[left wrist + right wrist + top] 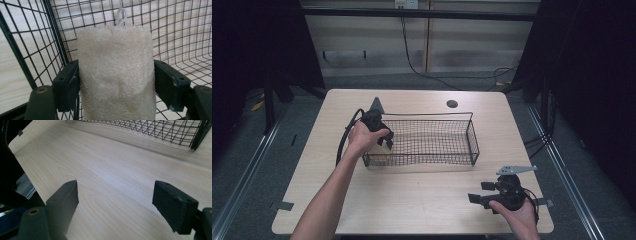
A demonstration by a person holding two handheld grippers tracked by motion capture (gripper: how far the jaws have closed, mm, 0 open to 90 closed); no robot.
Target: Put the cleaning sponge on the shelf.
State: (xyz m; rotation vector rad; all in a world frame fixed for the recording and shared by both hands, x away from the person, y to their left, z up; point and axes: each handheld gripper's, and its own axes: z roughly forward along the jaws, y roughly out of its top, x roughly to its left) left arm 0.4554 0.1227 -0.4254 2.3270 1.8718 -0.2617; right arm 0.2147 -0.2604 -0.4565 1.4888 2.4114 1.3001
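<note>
While both claws sit over the pale wooden table, here's the rundown:

Left claw: clenched on a cream, rough-fibred rectangular loofah pad, one black jaw pressed against each long side.

Loofah pad: upright between the jaws, its small white cord loop sticking up past the far end, away from the claw.

Black wire mesh basket: straight ahead of the left claw and wrapping round it on both sides; in the high view that claw hangs over the basket's near-left corner. Whether the pad touches the basket floor, can't really tell, the pad blocks the view.

Left hand: wrapped round the claw's body, black cable looping out behind it.

Right claw: released, jaws spread wide with bare wood grain between them.

Right claw's surroundings: the basket is well ahead of it, off beyond the jaw tips; in the high view this claw is low over the table's near-right part, grey three-cornered plate on top.
</note>
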